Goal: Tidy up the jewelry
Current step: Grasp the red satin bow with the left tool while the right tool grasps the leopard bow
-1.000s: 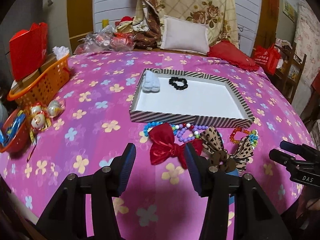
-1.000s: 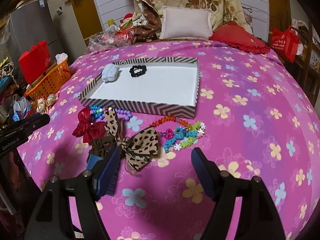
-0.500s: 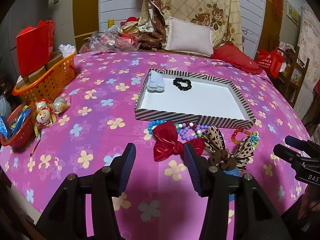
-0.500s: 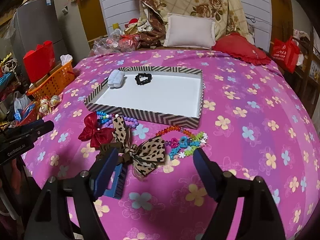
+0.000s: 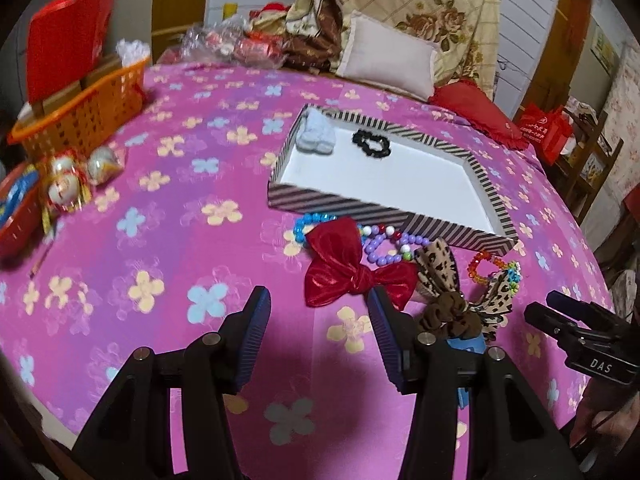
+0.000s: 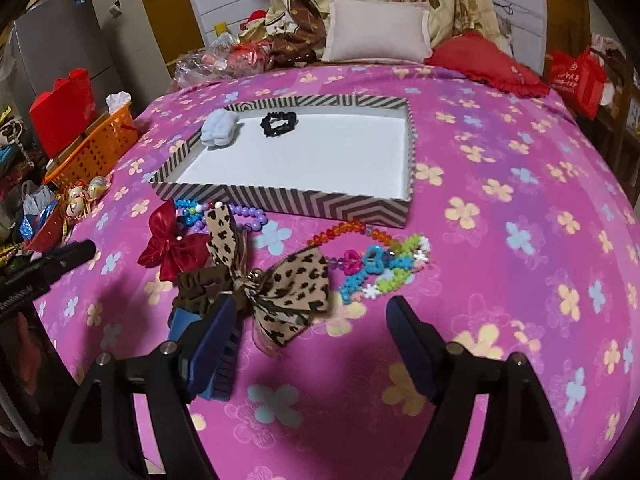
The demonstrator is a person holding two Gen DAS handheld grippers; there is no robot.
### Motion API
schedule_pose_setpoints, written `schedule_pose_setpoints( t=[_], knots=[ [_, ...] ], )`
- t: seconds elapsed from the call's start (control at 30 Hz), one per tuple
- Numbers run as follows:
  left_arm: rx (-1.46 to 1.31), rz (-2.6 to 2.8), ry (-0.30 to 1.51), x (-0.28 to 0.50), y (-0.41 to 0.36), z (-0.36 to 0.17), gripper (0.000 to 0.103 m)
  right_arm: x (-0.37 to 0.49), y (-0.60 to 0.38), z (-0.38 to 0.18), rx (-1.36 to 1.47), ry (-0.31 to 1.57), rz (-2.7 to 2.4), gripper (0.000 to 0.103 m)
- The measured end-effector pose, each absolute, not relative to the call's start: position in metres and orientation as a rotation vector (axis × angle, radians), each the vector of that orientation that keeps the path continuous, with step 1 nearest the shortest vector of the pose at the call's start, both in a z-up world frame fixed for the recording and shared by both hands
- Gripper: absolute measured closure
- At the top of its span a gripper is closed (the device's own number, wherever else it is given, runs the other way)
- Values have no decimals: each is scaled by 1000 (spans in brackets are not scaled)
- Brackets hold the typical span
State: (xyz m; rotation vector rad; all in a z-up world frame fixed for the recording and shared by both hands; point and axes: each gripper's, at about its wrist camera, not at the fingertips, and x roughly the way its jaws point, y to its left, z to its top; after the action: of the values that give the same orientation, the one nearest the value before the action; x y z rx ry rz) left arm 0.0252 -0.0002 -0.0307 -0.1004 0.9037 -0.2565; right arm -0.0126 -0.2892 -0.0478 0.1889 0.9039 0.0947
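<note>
- Left wrist view: the left gripper [image 5: 318,330] hangs above the pink flowered bedspread [image 5: 168,240] with its jaws apart and nothing between them, tilted down at the red bow [image 5: 352,268] just ahead of its fingertips. That aim suggests the bow is its next pick.
- The right gripper [image 6: 310,332] is spread wide and empty too, low over the leopard-print bow [image 6: 280,284]; one finger sits beside the blue hair clip [image 6: 188,324] and brown scrunchie [image 6: 200,280].
- The striped tray [image 6: 288,200] lies further up the bed with its long side facing the pile, an easy reach for dropping pieces in. A pale blue scrunchie [image 6: 218,130] and a black scrunchie [image 6: 279,123] already sit at its far left end, leaving most of the white floor bare.
- Loose pieces crowd the tray's near wall: purple beads [image 5: 384,246], blue beads [image 5: 310,222], an orange bead bracelet [image 6: 352,232] and bright plastic charms [image 6: 380,268].
- The red bow's long axis runs up-left to down-right in the left view, its knot roughly central, one wing toward the tray.
</note>
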Motion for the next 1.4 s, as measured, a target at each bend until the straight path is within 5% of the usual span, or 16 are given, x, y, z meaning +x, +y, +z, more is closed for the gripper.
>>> schedule_pose_setpoints(
  t=[1.07,1.17,1.4],
  knots=[
    [-290,-232,1106,96,-41,-85,69,31,-260,-63,35,955,248,23],
    [-194,-179,1087,96,-46,-84,89,33,-254,-65,15,971,282,23],
    [-124,-159,1066,93,-31,-82,94,46,-233,-70,-118,1019,334,24]
  ],
)
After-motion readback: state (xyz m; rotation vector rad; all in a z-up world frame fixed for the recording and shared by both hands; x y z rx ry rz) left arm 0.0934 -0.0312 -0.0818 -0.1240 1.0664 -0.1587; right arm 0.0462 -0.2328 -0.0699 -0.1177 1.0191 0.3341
